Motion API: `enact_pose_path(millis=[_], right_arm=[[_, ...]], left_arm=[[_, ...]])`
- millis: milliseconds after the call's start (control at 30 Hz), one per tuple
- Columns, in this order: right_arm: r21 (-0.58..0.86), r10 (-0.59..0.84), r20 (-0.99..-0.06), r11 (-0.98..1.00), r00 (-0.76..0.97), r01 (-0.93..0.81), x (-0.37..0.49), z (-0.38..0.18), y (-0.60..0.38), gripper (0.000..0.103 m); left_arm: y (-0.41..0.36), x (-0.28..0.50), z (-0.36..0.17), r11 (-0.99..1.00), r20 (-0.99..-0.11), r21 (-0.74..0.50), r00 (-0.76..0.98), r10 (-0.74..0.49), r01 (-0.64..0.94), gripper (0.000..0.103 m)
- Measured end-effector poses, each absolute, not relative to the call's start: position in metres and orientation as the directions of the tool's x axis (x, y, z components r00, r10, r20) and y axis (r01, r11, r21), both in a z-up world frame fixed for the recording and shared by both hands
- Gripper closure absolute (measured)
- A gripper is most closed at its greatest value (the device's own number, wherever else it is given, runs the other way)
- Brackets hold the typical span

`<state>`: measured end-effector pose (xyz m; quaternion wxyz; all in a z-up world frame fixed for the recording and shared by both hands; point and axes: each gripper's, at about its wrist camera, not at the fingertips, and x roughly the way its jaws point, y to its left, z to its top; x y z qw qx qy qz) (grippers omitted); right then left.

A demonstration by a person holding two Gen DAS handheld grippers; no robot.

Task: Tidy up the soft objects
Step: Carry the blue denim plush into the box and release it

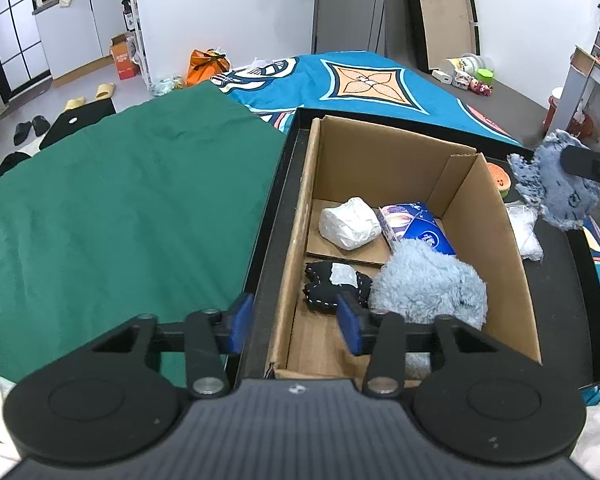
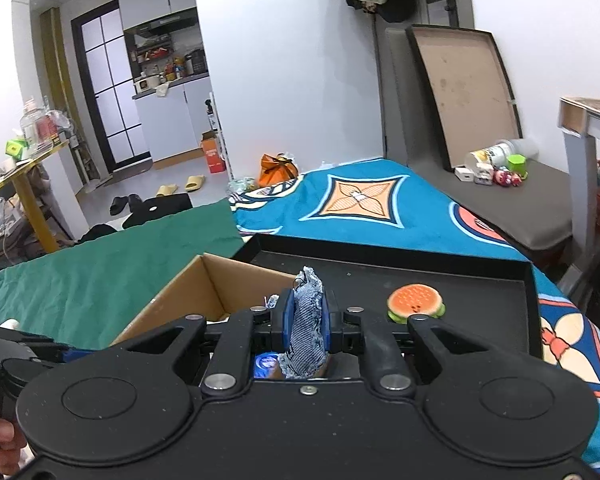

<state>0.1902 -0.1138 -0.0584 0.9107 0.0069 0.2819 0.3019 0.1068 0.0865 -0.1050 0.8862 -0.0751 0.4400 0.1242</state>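
Observation:
A cardboard box [image 1: 484, 216] stands in a black tray [image 1: 556, 292] on the bed. Inside lie a white pouch [image 1: 350, 224], a blue tissue pack [image 1: 416, 226], a black stitched cushion [image 1: 334, 282] and a fluffy light-blue plush [image 1: 428, 280]. My left gripper [image 1: 294, 322] is open and empty, straddling the box's left wall. My right gripper [image 2: 306, 320] is shut on a blue denim toy [image 2: 306, 324], which also shows in the left wrist view [image 1: 556, 184], held above the tray's right side. A burger toy [image 2: 415, 303] and a white plastic bag [image 1: 524, 232] lie on the tray.
A green cloth [image 1: 112, 208] covers the bed left of the tray; a teal patterned blanket [image 1: 364, 84] lies behind. Slippers [image 1: 90, 96], an orange bag [image 1: 208, 65] and small containers [image 1: 470, 72] sit on the floor. A shelf unit [image 1: 592, 76] stands at the right.

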Motion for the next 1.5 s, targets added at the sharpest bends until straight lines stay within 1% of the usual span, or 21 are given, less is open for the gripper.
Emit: enact_pose_path(millis=[33,100,200,567,733,900,933,1000,1033,1067,1133,1500], right_arm=[[0.180,0.557,-0.507,0.815,0.658,-0.551,0.190,-0.057,-0.110,0.089],[0.179,0.562,-0.504,0.811,0.656,-0.557,0.189,-0.056,-0.105,0.089],[0.184,0.576,-0.504,0.799,0.643,-0.572,0.188,-0.054,-0.094,0.089],[0.185,0.646,-0.504,0.730,0.574,-0.658,0.171,-0.048,-0.058,0.088],[0.197,0.666,-0.513,0.706,0.542,-0.681,0.166,-0.047,-0.050,0.088],[0.232,0.705,-0.521,0.659,0.481,-0.715,0.160,-0.049,-0.042,0.087],[0.248,0.719,-0.525,0.641,0.454,-0.727,0.159,-0.051,-0.039,0.083],[0.273,0.741,-0.539,0.603,0.400,-0.749,0.157,-0.054,-0.035,0.080],[0.273,0.745,-0.539,0.596,0.393,-0.755,0.156,-0.054,-0.035,0.075],[0.264,0.746,-0.538,0.590,0.391,-0.763,0.154,-0.053,-0.034,0.072],[0.248,0.741,-0.539,0.594,0.401,-0.765,0.152,-0.052,-0.036,0.071],[0.277,0.684,-0.556,0.687,0.471,-0.671,0.170,-0.064,-0.068,0.071]], left_arm=[[0.088,0.106,-0.105,0.958,-0.801,-0.034,0.581,0.143,-0.284,0.073],[0.091,0.105,-0.105,0.959,-0.803,-0.049,0.582,0.129,-0.280,0.081],[0.096,0.101,-0.103,0.958,-0.797,-0.059,0.592,0.123,-0.279,0.088],[0.101,0.097,-0.099,0.961,-0.794,-0.096,0.602,0.084,-0.261,0.088],[0.103,0.096,-0.099,0.959,-0.790,-0.102,0.608,0.083,-0.263,0.093],[0.104,0.097,-0.100,0.958,-0.792,-0.102,0.605,0.084,-0.267,0.094],[0.104,0.097,-0.099,0.958,-0.792,-0.103,0.605,0.083,-0.266,0.094],[0.103,0.098,-0.099,0.959,-0.792,-0.096,0.604,0.088,-0.267,0.094],[0.103,0.098,-0.098,0.959,-0.792,-0.096,0.604,0.089,-0.267,0.094],[0.103,0.098,-0.098,0.958,-0.792,-0.097,0.603,0.089,-0.268,0.094],[0.102,0.098,-0.099,0.958,-0.793,-0.091,0.601,0.095,-0.271,0.094],[0.095,0.102,-0.096,0.958,-0.802,-0.054,0.584,0.126,-0.280,0.093]])
